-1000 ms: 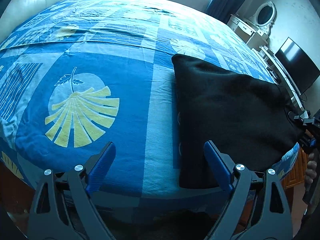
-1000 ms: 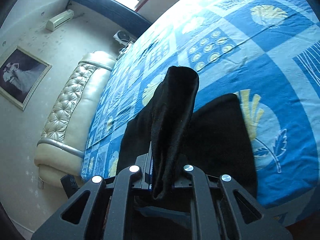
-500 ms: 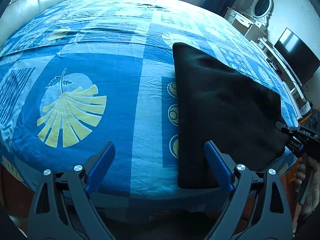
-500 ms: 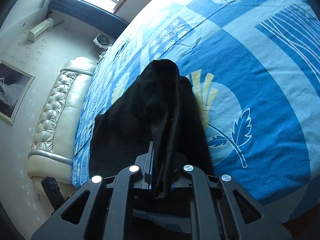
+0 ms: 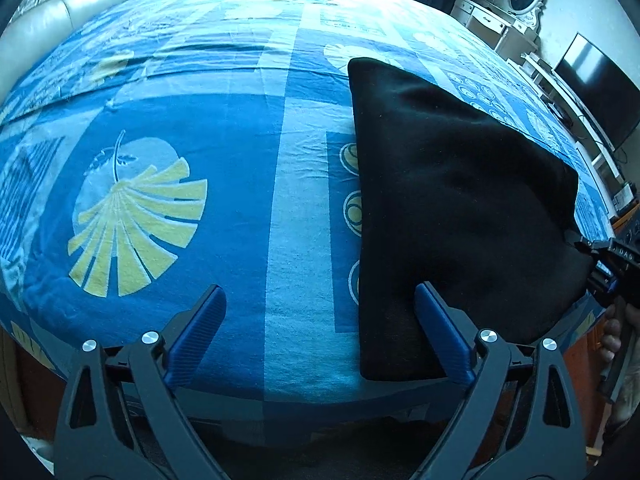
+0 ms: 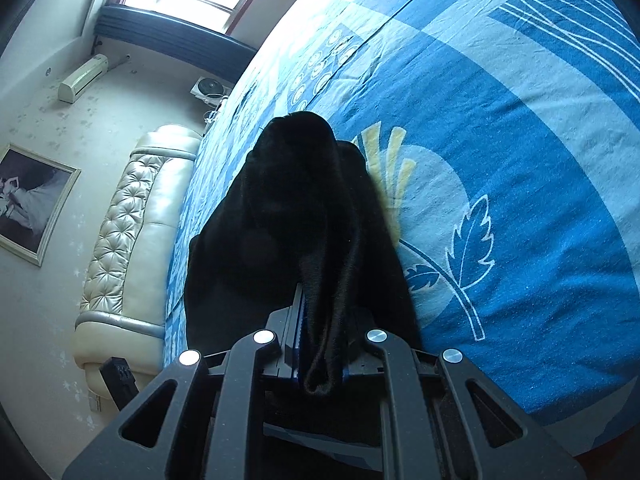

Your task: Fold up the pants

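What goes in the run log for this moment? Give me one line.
task: fold pants | left gripper: open, empty | right gripper: shut on black pants, corner lifted | surface: blue bedspread

Partial letters "UAS", right hand-held gripper (image 5: 614,264)

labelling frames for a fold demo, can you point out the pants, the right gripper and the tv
pants (image 5: 448,200), left wrist view, middle of the black cloth.
right gripper (image 6: 320,344), right wrist view, where it pinches the cloth.
tv (image 5: 596,92), left wrist view, centre of the dark screen.
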A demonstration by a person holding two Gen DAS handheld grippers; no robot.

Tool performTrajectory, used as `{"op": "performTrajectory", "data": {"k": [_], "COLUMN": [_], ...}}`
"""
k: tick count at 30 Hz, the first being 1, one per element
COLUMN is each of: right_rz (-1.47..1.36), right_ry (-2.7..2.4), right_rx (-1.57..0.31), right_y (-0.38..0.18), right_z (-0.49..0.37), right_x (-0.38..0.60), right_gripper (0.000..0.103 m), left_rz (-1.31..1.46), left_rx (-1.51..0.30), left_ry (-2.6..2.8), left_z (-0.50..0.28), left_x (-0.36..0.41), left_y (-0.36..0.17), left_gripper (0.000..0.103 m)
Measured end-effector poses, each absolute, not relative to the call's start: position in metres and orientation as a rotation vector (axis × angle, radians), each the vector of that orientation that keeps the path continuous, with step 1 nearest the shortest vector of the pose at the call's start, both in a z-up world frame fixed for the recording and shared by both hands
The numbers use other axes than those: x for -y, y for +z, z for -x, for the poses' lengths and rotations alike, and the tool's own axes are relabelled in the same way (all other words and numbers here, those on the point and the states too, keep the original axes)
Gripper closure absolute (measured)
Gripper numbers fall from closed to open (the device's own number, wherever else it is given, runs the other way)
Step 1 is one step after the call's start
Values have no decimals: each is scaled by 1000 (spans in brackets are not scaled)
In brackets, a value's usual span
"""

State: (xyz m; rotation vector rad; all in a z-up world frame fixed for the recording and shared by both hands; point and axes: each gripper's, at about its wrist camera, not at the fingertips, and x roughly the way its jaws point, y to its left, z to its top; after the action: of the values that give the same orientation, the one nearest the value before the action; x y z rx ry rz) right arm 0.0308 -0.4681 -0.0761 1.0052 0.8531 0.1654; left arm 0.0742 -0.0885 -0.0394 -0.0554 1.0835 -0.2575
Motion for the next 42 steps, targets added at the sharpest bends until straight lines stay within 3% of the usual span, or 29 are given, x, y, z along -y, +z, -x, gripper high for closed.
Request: {"op": "performTrajectory", "data": {"k": [16, 19, 21, 31, 42], "right_rz": [-1088, -1045, -1026, -1104, -1169], "right_ry": [207, 145, 65, 159, 255], "right_rx": [-832, -824, -795, -812, -830], "right_y": [-82, -63, -48, -65, -90], "right_z": [-23, -10, 6, 22, 11], "right_x": [486, 501, 515, 507, 487], "right_gripper": [88, 73, 30, 28, 28], "left_rz": [104, 141, 177, 444, 475], "left_rx": [-1122, -1087, -1064, -1144, -1187], "left_ry": [-308, -304, -343, -531, -595], "left_z": [-81, -78, -75, -74, -88], "left_x": [77, 59, 46, 52, 89], "left_y": [-41, -28, -20, -44, -57], "left_gripper": [4, 4, 4, 4, 4]}}
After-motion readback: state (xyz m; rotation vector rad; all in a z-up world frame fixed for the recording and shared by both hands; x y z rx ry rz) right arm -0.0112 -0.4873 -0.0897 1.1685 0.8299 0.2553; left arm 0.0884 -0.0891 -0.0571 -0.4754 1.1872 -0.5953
